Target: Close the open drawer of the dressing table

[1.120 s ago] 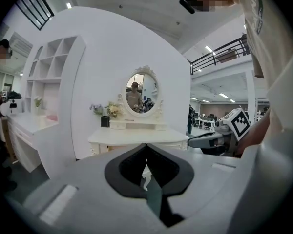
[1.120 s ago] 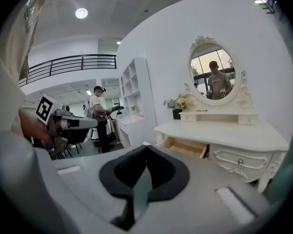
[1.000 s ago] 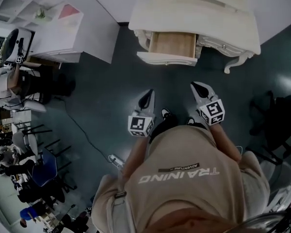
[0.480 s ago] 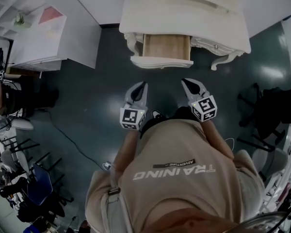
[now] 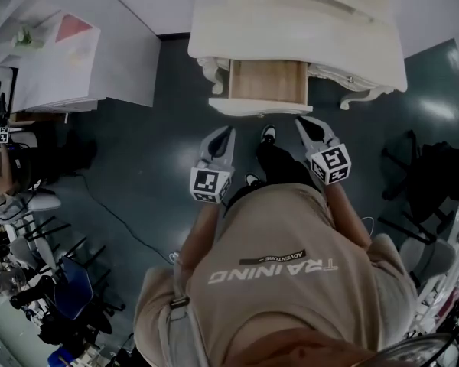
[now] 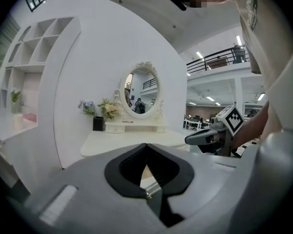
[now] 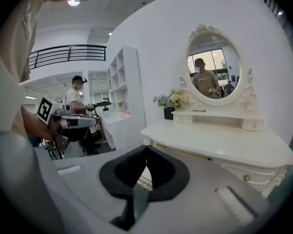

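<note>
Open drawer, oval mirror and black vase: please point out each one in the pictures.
open drawer (image 5: 268,81), head view, on its wooden bottom.
oval mirror (image 7: 214,65), right gripper view, on the middle of the glass.
black vase (image 7: 168,113), right gripper view, on its front side.

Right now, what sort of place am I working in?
Probably a mock bedroom corner inside a large open office or lab hall: a white dressing table with an oval mirror, office chairs crowding the floor nearby, and a railed balcony overhead.
</note>
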{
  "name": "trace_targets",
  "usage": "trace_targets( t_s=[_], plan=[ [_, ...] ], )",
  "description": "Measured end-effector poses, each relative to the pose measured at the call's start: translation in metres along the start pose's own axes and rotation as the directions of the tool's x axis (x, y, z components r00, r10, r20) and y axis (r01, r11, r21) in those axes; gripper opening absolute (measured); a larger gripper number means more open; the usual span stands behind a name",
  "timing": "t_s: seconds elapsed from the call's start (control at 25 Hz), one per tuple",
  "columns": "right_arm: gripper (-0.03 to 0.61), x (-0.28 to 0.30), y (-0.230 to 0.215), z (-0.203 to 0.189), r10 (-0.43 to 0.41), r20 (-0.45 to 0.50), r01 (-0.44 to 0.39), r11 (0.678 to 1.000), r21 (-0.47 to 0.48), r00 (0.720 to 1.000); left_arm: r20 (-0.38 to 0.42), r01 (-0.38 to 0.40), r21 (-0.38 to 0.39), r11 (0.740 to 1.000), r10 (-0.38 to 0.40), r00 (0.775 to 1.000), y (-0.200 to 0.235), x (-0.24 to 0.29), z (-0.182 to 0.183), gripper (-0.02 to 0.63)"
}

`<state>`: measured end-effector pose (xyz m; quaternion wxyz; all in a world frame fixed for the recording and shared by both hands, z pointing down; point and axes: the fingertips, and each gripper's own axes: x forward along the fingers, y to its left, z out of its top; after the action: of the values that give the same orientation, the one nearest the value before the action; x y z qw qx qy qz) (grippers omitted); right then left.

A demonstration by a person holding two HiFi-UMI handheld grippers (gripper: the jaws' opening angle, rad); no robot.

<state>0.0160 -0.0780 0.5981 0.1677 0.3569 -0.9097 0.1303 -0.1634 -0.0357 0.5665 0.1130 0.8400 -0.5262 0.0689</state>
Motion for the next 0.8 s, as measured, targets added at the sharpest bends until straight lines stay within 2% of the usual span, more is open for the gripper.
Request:
trace_targets(
  t_s=[0.16, 0.28, 0.48, 0.6, 0.8],
  plan=[
    [0.005, 0.035, -0.043, 0.013, 0.008, 0.008, -0.008, 1.0, 0.004, 1.0, -0.026, -0.005, 0.023, 1.0, 0.006, 1.0, 0.014, 0.042, 0.027, 0.006],
    [0.005, 0.065, -0.06, 0.03, 0.053, 0.022, -0.053, 0.998, 0.018, 0.998, -0.032, -0.011, 0.043, 0.999, 0.012, 0.999, 0.027, 0.069, 0.047, 0.006],
    [0.005, 0.101, -0.078, 0.035, 0.125, 0.012, -0.125, 0.991, 0.049, 0.992, -0.049, -0.033, 0.059, 0.998, 0.036, 0.998, 0.042, 0.106, 0.067, 0.006],
    [0.005, 0.115, -0.092, 0.035, 0.136, 0.006, -0.136, 0.988, 0.077, 0.991, -0.077, -0.017, 0.063, 0.998, 0.022, 0.997, 0.043, 0.125, 0.069, 0.006],
    [0.005, 0.125, -0.122, 0.02, 0.1, -0.002, -0.099, 0.989, 0.113, 0.995, -0.132, 0.041, 0.037, 0.998, -0.036, 0.991, 0.045, 0.163, 0.051, 0.006]
  ],
)
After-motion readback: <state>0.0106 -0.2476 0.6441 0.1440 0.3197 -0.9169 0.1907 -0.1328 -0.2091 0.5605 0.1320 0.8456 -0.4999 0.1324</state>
